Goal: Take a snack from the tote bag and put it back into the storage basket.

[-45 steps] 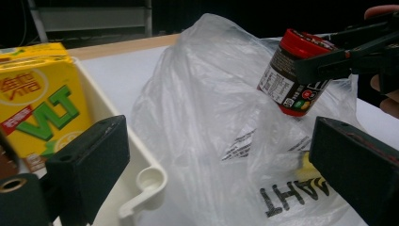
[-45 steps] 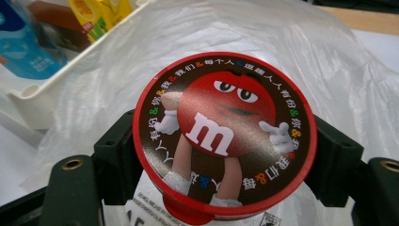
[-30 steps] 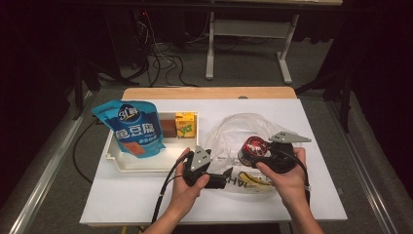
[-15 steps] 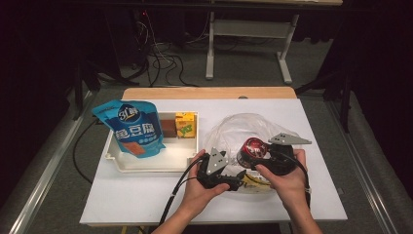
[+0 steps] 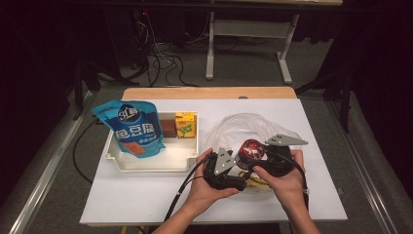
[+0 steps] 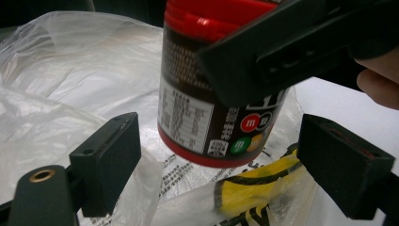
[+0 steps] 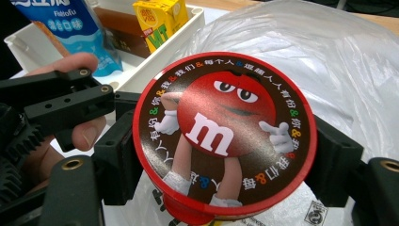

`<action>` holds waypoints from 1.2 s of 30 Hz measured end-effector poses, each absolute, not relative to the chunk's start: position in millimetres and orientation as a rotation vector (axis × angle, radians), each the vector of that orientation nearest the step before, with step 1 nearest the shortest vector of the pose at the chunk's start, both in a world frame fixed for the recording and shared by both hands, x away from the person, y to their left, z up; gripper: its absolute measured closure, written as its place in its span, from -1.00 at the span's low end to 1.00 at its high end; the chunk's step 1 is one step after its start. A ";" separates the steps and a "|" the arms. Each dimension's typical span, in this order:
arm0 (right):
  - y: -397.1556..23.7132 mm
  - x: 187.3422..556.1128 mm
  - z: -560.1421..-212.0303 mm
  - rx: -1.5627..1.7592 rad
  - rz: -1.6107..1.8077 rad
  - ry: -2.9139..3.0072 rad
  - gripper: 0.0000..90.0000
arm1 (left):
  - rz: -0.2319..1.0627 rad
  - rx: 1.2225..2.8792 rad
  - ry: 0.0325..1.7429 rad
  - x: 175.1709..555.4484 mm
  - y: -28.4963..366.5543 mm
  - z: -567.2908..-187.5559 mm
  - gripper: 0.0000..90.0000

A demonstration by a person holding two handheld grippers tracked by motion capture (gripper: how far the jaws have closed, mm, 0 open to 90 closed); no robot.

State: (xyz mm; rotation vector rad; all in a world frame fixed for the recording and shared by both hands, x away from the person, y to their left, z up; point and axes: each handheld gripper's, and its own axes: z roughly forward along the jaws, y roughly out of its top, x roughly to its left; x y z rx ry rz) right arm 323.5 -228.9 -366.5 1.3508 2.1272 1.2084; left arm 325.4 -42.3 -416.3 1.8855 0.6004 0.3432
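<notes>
A brown M&M's can [image 5: 252, 147] with a red lid [image 7: 221, 127] is held over a clear plastic bag [image 5: 238, 124]. My right gripper [image 7: 221, 155] is shut on the can, one jaw on each side of it. My left gripper [image 6: 226, 174] sits just left of the can [image 6: 211, 94] in the high view, close to the right gripper [image 5: 254, 155]. Its jaws have narrowed a little but stand open and touch nothing. The can's lower part and a yellow packet [image 6: 263, 188] inside the bag lie ahead of them.
A white tray [image 5: 146, 165] at the left holds a blue pouch [image 5: 131, 129], a yellow drink box [image 5: 185, 124] and a brown box [image 5: 168, 127]. The bag [image 7: 339, 56] spreads over the table's right half. Dark floor, cables and a desk frame lie beyond the table.
My left hand and its gripper have moved right, from beside the tray up to the can. The right hand and the can have stayed where they were.
</notes>
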 end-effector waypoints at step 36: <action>-229.6 314.6 -356.4 1.238 1.404 2.173 -0.60 | 0.294 1.849 0.602 339.3 -24.7 -420.6 -0.44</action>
